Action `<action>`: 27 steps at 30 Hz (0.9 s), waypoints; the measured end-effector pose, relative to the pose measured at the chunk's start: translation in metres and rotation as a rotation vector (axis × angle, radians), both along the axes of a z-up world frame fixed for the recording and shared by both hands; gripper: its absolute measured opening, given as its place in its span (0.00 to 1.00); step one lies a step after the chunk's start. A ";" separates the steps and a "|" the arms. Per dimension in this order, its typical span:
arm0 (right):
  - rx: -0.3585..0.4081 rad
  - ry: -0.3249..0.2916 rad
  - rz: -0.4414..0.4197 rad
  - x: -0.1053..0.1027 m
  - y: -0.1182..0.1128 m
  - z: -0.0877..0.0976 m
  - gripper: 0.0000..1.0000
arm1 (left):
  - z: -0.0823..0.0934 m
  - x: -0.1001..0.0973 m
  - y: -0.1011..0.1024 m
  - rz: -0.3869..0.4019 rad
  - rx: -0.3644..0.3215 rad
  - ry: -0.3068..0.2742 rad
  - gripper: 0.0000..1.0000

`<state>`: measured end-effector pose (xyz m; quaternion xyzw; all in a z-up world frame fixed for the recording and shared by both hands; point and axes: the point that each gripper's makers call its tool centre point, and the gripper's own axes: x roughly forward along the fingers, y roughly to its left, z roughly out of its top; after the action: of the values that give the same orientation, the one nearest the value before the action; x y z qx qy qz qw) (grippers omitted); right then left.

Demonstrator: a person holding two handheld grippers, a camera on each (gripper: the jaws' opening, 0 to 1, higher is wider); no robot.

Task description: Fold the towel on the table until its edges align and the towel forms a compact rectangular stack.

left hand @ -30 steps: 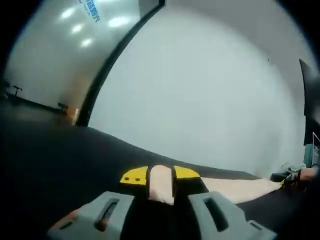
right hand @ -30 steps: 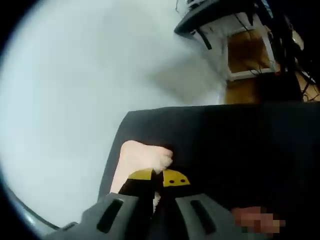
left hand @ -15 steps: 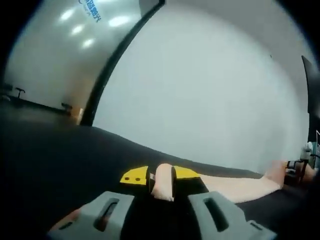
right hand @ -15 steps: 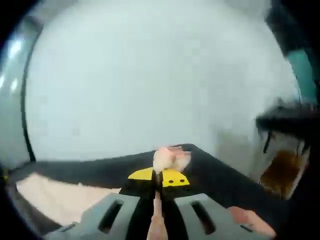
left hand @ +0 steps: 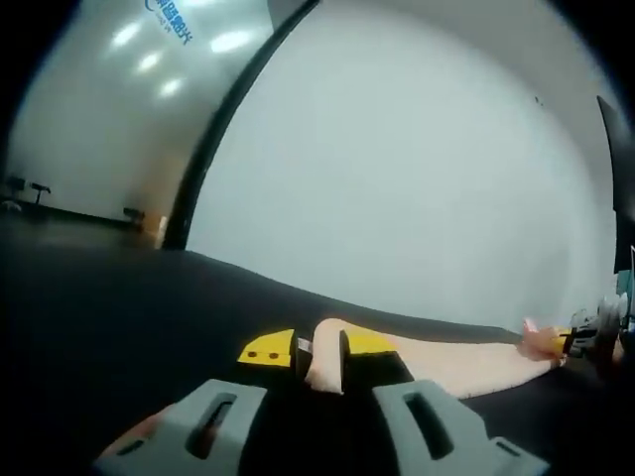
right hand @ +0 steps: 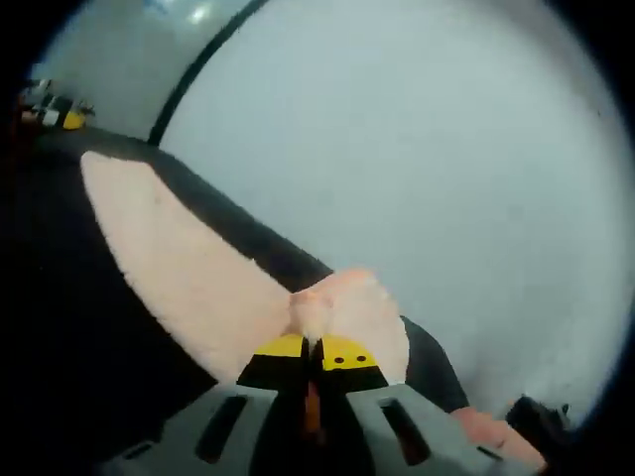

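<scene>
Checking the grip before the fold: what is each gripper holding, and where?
Both hold the towel: left gripper and right gripper each pinch a bunched corner.

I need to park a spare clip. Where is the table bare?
Bare black table lies left of the left tool, out to the far edge. The towel runs between both tools, so that strip is taken; the right tool clamps its bunched corner.

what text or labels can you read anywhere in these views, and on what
Blue lettering on the glass wall panel, at the top of the left gripper view: too blurred and cut off to read.
No text on the towel, the black table or the yellow jaw tips.
</scene>
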<state>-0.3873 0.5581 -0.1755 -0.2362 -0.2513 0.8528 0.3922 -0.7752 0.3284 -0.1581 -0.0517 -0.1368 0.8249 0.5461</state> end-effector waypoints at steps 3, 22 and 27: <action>0.002 -0.112 0.051 -0.014 -0.009 -0.014 0.01 | 0.000 -0.001 -0.001 0.001 0.003 -0.004 0.19; -0.045 -0.092 0.182 -0.037 -0.045 -0.018 0.02 | -0.001 0.001 0.000 0.002 -0.002 -0.007 0.19; -0.281 0.095 0.278 -0.044 -0.071 -0.021 0.38 | -0.002 0.003 0.002 0.000 -0.013 0.005 0.19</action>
<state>-0.4309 0.4868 -0.1969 -0.2111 -0.1411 0.9356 0.2452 -0.7722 0.3299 -0.1603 -0.0531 -0.1299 0.8259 0.5460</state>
